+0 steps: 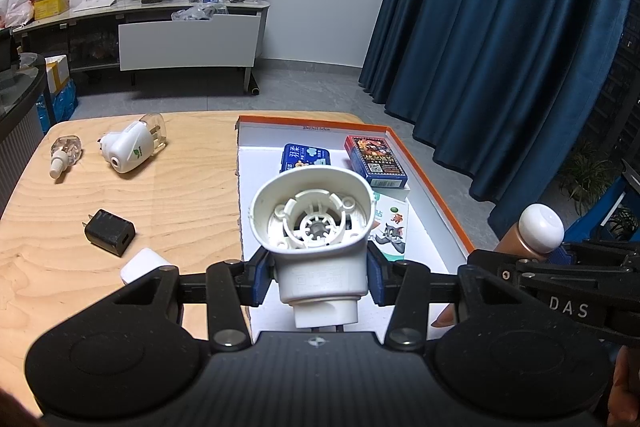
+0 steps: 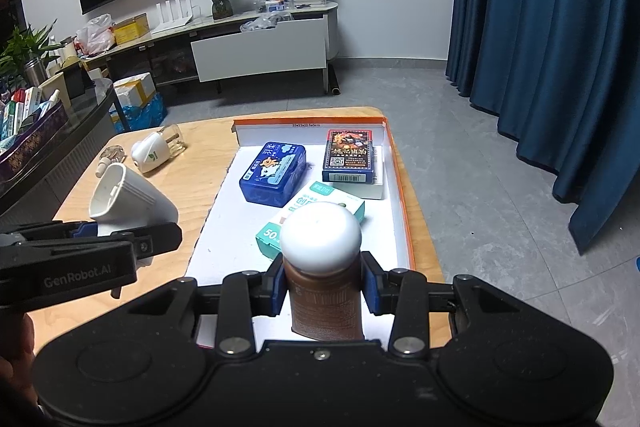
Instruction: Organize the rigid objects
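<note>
My left gripper (image 1: 320, 277) is shut on a white plug-in vaporizer shell (image 1: 316, 227), its hollow end facing away, held over the near left part of the orange-rimmed white box (image 1: 436, 187). My right gripper (image 2: 324, 291) is shut on a brown bottle with a white domed cap (image 2: 322, 267), held above the box's near end. In the box (image 2: 394, 155) lie a blue tin (image 2: 274, 173), a card deck box (image 2: 348, 157) and a teal plaster carton (image 2: 344, 205). The right gripper shows in the left wrist view with its bottle (image 1: 536, 231); the left gripper's shell (image 2: 128, 203) shows in the right wrist view.
On the wooden table (image 1: 180, 187) left of the box lie a second white vaporizer with a clear bottle (image 1: 134, 147), a small clear refill bottle (image 1: 64, 155), a black charger (image 1: 110, 231) and a white block (image 1: 144, 263). Blue curtains (image 1: 500, 27) hang at the right.
</note>
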A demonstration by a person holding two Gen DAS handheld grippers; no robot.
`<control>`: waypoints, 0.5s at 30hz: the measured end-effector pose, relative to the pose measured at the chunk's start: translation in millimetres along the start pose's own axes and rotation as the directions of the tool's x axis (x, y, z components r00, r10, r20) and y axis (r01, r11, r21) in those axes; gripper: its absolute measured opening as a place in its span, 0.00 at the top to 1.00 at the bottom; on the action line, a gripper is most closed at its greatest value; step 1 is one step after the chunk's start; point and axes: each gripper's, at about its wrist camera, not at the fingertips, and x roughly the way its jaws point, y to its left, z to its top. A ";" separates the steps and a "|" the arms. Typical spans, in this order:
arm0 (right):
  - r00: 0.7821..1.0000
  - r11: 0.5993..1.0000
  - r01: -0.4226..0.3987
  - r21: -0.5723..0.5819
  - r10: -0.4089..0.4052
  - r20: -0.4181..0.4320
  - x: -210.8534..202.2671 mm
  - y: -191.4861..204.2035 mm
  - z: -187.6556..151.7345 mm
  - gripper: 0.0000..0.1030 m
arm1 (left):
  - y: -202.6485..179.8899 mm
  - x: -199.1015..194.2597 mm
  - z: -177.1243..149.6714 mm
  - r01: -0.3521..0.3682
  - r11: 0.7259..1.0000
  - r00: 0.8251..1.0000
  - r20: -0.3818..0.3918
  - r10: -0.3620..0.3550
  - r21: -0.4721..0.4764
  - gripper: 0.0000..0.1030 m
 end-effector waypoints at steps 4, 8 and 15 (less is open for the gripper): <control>1.000 1.000 -0.003 -0.004 0.003 -0.002 0.2 1.8 -0.5 0.55 | -1.6 1.1 -1.3 0.002 1.000 1.000 -0.002 -0.002 0.001 0.55; 1.000 1.000 -0.006 -0.017 0.005 -0.006 -0.6 2.9 0.1 0.55 | -1.8 1.4 -1.2 0.004 1.000 1.000 -0.003 -0.004 -0.001 0.55; 0.999 0.999 -0.012 -0.040 0.010 -0.036 7.9 4.7 7.4 0.55 | -2.0 4.7 -2.5 0.007 1.000 1.000 -0.011 -0.007 -0.002 0.55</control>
